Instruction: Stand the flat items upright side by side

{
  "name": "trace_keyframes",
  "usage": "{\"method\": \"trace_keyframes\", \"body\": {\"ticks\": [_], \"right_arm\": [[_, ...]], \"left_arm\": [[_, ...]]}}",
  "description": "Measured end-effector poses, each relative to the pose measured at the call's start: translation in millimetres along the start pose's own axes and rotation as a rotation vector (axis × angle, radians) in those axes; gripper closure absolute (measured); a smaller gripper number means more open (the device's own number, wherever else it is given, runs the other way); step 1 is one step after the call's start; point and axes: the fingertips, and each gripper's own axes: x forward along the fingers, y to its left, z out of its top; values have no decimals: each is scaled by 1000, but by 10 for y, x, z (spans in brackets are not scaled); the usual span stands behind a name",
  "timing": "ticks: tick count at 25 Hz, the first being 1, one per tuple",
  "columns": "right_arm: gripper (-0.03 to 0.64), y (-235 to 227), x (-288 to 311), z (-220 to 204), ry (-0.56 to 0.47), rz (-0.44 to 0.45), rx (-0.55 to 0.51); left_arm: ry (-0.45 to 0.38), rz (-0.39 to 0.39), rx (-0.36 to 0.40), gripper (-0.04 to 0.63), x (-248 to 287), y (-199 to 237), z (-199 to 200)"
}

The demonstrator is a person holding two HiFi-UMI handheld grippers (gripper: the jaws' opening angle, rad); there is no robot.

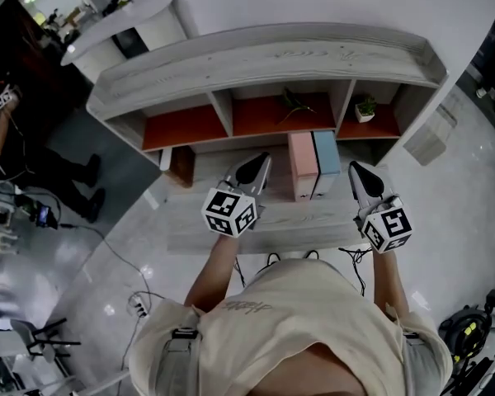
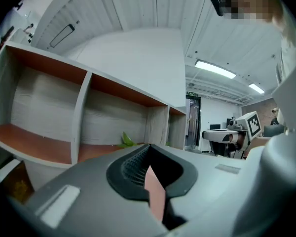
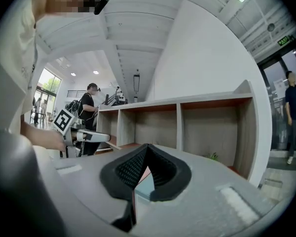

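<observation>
The left gripper (image 1: 256, 167) and right gripper (image 1: 361, 176) both have their jaws pressed together with nothing between them. The pink item (image 1: 302, 165) and blue item (image 1: 326, 159) stand upright, touching side by side, on the shelf (image 1: 264, 56), between and just beyond the two tips. The head view shows both whole, while each gripper view shows only a sliver past its closed jaws.

Head view steeply down; gripper views level, close, toward shared shelf (image 1: 264, 56)
</observation>
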Motion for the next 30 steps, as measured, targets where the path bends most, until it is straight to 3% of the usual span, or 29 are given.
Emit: {"method": "trace_keyframes", "body": {"ticks": [6, 12, 30], "right_arm": [[615, -109, 8, 119, -20, -16, -16], [615, -163, 0, 168, -23, -25, -18], [615, -53, 0, 59, -11, -5, -10]], "left_arm": [[16, 59, 72, 581, 25, 62, 106], [14, 76, 90, 581, 36, 40, 190], [41, 114, 14, 581, -75, 149, -19]]}}
